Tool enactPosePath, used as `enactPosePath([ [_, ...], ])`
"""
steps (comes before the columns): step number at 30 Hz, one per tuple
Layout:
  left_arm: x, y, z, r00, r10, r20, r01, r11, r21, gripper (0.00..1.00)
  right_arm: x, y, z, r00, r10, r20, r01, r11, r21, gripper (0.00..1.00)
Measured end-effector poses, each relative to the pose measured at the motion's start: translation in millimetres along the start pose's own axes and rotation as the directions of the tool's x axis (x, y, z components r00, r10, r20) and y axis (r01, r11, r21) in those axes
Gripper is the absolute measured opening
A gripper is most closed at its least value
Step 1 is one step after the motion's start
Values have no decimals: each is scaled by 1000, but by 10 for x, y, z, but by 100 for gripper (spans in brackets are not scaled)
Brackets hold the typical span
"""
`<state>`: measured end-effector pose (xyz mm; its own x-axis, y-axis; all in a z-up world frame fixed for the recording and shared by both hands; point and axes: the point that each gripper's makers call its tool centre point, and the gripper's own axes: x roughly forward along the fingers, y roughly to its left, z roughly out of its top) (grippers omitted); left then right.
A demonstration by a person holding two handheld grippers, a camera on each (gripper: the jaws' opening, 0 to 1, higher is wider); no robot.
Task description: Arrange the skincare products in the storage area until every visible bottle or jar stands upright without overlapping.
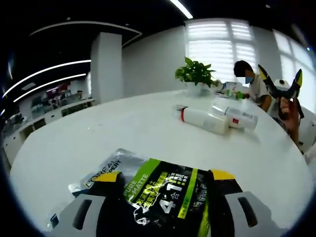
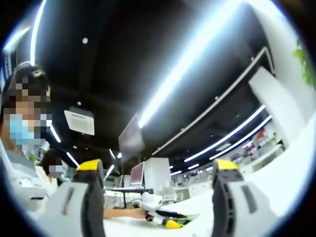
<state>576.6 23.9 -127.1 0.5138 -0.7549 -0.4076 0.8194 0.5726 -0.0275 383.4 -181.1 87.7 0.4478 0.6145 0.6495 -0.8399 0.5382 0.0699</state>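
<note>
- Left gripper: jaws spread wide, low over the white table, holding nothing.
- Between those jaws, just ahead: a flat black and green pouch lying on the table, shiny, marked "4:1".
- Probably light, soft and floppy; likely to slip and bend. Best to pinch at one edge, not the middle.
- Farther ahead and a bit right: two white tubes lying on their sides, close together, maybe touching.
- Look stiff and round, so likely to roll. Best to grab across the middle, then tip up.
- Right gripper, as seen from the left one: up in the air, far right, jaws open.
- Right gripper view: jaws spread, empty, pointing up at the ceiling lights.
- Nothing standing up yet, going by all this.
</note>
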Motion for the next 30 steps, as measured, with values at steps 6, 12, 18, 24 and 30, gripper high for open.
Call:
enactPosePath([
  [6, 35, -82, 26, 1000, -25, -1, 25, 999, 30, 53, 24, 2, -30, 1000, 18, -6, -18, 1000, 12, 90],
  [12, 56, -104, 41, 999, -46, 0, 46, 999, 24, 47, 38, 27, -53, 1000, 28, -12, -28, 999, 16, 89],
  [18, 70, -165, 49, 998, -70, 7, 70, 997, 37, 35, 26, 37, -33, 999, 32, -2, -32, 999, 25, 88],
  [24, 87, -218, 67, 996, -94, 12, 93, 994, 52, 27, 34, 76, -35, 999, 47, -8, -47, 999, 21, 85],
  [30, 88, -264, 78, 992, -122, 19, 119, 987, 108, 19, 40, 108, -58, 998, 62, -14, -62, 998, 31, 84],
])
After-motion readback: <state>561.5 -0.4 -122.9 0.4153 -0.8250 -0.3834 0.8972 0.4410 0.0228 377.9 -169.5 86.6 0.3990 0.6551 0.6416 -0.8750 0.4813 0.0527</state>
